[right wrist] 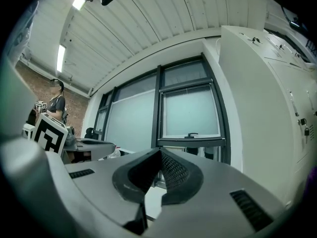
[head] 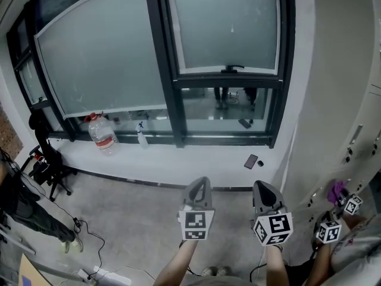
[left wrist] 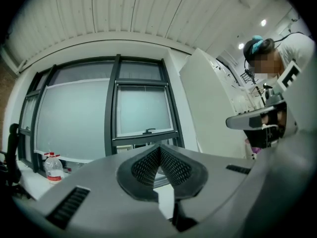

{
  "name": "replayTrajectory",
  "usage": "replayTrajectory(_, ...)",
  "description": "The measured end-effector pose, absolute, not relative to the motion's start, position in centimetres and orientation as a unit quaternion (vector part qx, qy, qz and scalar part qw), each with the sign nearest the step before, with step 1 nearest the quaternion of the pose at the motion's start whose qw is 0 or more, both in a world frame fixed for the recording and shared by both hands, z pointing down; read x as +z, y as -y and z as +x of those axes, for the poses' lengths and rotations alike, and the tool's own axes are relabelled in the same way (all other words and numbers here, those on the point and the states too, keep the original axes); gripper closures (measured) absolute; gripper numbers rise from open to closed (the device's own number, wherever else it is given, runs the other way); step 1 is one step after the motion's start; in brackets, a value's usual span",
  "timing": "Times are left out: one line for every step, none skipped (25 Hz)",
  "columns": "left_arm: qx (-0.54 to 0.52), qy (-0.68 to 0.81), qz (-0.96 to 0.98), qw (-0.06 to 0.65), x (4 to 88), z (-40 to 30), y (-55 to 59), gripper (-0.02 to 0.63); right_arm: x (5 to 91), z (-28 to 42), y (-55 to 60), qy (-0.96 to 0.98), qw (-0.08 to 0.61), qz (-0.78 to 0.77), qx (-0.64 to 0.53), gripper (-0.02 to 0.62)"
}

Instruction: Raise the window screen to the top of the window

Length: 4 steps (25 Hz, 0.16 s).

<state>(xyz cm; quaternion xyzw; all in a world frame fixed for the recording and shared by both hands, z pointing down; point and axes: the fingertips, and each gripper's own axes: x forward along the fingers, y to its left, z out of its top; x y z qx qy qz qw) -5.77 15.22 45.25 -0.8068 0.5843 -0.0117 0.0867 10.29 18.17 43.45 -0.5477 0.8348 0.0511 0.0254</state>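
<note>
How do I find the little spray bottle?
Look at the long white sill under the window. Toward its left end stand two bottles; the spray bottle is the right one. It is small and thin with a blue top, while the big bottle has a red cap.

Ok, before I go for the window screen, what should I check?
1. Nothing in left tongs: ok, shut and empty.
2. Nothing in right tongs: ok, shut and empty.
3. Tongs opened for a grasp: not ok, both are shut.
4. Screen handle in view and unobstructed: ok, on the bottom bar of the window screen.
5. Tongs at the handle: not ok, both well short of it.
6. Handle latched or free: cannot tell.
</note>
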Motion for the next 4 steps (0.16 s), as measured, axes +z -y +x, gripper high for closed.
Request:
replayTrajectory(-0.011, -0.585, -0.806, 0.086, 45.27, -5.84, -15.23, 0.603, 43.46, 10.18, -18.17, -0.835, 0.024, -0.547, 0.052, 0.589)
replayTrajectory(-0.011, -0.586, -0.806, 0.085, 45.28, -5.91, -15.20, 0.603, 43.47, 10.09, -18.12, -0.836, 0.024, -0.546, 0.052, 0.589)
replayTrajectory(-0.010, -0.587, -0.805, 0.084, 45.28, -5.99, -15.15, 0.603, 43.47, 10.00, -18.05, -0.837, 0.023, -0.545, 0.053, 0.589)
replayTrajectory(-0.010, -0.588, -0.804, 0.084, 45.28, -6.07, -15.10, 0.603, 43.47, 9.91, -17.97, -0.837, 0.023, -0.543, 0.053, 0.589)
